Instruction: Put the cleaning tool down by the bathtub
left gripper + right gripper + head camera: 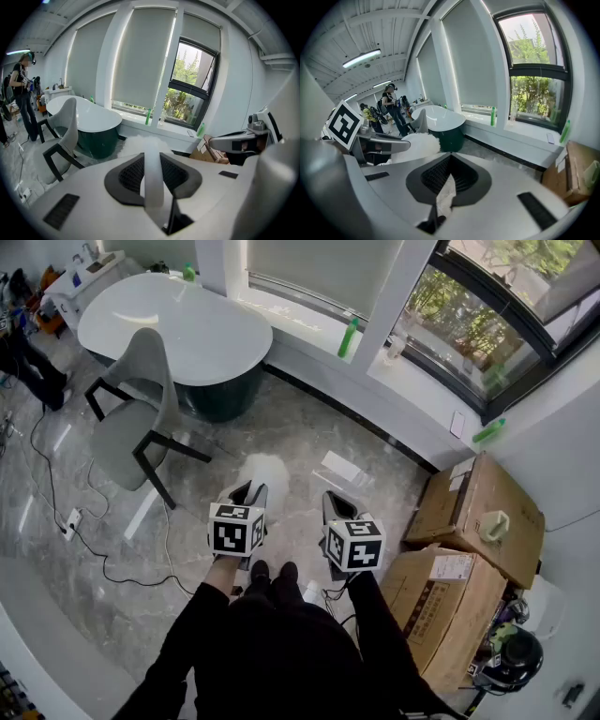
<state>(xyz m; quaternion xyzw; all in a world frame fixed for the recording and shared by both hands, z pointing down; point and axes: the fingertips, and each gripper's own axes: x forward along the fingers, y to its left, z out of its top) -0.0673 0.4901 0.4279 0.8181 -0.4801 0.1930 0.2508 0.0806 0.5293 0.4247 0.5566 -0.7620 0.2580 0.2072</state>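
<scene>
1. Floor (309,442): grey veined stone, polished, hard and flat. Sound resting place for the tool.
2. Bathtub (234,320): freestanding oval, smooth white top and rim, dark green outer wall. Well ahead and to the left of both grippers.
3. Cardboard boxes (483,512): two, brown, matt, square-edged, stacked to the right by the wall.
4. Chair (141,418): grey moulded shell on black angled legs, beside the tub.
5. Cleaning tool (265,472): duster type, carried clear of the floor and well short of the tub, not yet set down. Fluffy head (138,140) white, soft and bulky, projecting forward of the jaws. Handle (152,173) white, smooth, flat and strip-like. Judged light, rigid along the handle, yielding at the head, somewhat slick on the plastic, not fragile. Best held on the handle, never by the fluff.
6. Left gripper (249,495): pale grey shell with black ribbed pads, closed on the handle, pitched downward.
7. Right gripper (335,507): same build, pinched on a scrap (446,194) of crumpled whitish tissue or cloth, which of the two not clear. No contact with the tool.
8. Bottle (349,337): green, slim, upright on the sill.
</scene>
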